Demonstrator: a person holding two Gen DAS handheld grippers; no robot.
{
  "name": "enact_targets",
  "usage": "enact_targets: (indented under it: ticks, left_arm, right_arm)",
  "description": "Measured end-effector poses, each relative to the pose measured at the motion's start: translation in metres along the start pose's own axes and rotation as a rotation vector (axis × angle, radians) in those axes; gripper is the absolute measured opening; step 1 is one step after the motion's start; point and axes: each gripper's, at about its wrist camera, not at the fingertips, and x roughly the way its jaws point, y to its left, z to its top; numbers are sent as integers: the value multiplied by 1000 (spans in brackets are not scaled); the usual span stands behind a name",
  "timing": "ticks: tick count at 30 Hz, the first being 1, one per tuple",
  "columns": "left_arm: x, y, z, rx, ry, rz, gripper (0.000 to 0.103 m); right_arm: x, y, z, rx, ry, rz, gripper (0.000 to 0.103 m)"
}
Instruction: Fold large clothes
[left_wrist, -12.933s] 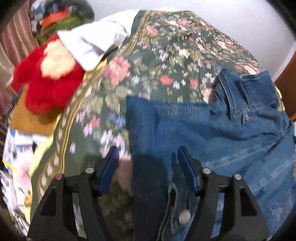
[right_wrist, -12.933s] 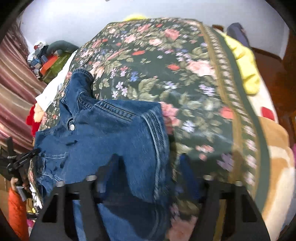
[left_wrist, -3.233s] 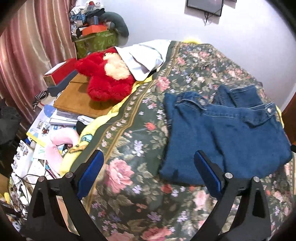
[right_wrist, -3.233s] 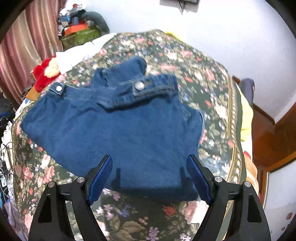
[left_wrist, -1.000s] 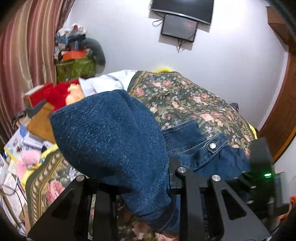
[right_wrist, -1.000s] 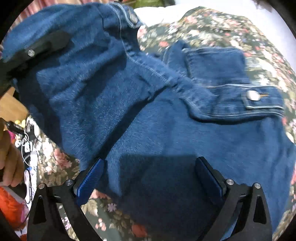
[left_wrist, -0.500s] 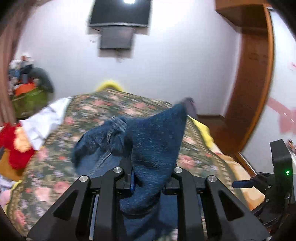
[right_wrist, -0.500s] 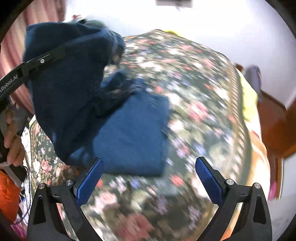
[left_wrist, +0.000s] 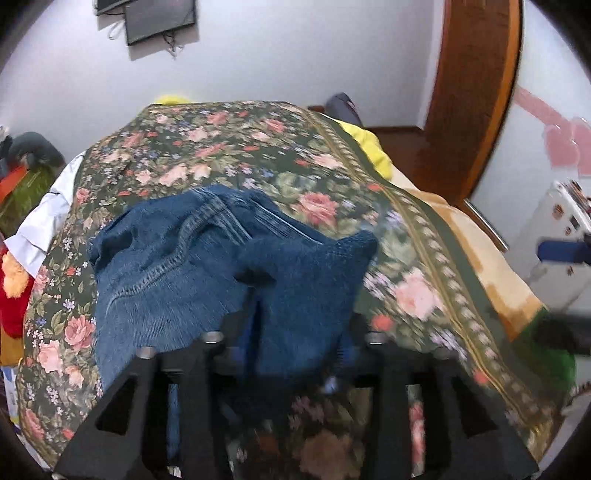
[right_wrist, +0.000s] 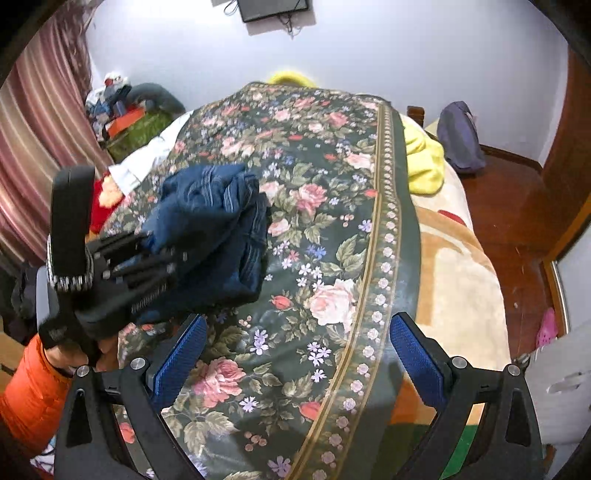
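Denim jacket (left_wrist: 207, 266), in the left wrist view, lies bunched on the near-left part of the floral bedspread (left_wrist: 388, 229), and one thick fold of it rises into the left gripper (left_wrist: 291, 343). The jaws of that gripper are pressed together on this fold; the blue pads are almost buried in cloth. Seams and a stitched band show on the part lying toward the left edge of the bed. A red plush toy (left_wrist: 13, 291) and a white cloth (left_wrist: 40, 225) sit off the left edge, and a yellow blanket (left_wrist: 369, 147) lies at the far right edge.

From the right wrist view, the jacket (right_wrist: 221, 236) appears as a compact, several-layered bundle near the left edge of the bedspread (right_wrist: 332, 258), with the left gripper (right_wrist: 155, 254) clamped on its near side and the person's hand in an orange sleeve behind it. The right gripper (right_wrist: 295, 343) hovers over bare bedspread near the front edge, jaws spread wide and holding nothing.

My judgement: a late fold is in hand, one flap being carried across the bundle. Next, the flap needs laying flat and releasing, then the layers squaring up.

Only the right view shows the stack's layered edge and the empty right gripper; only the left shows the pinched fold close up.
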Motion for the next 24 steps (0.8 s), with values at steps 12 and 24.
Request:
enact_targets:
  ticks: [12, 24]
  left_arm:
    - [-122, 32, -16, 67, -215, 151, 86]
    - [-92, 148, -33, -182, -111, 286, 97]
  right_arm:
    - [-26, 58, 38, -97, -102, 102, 99]
    - [47, 124, 82, -188, -18, 192, 99]
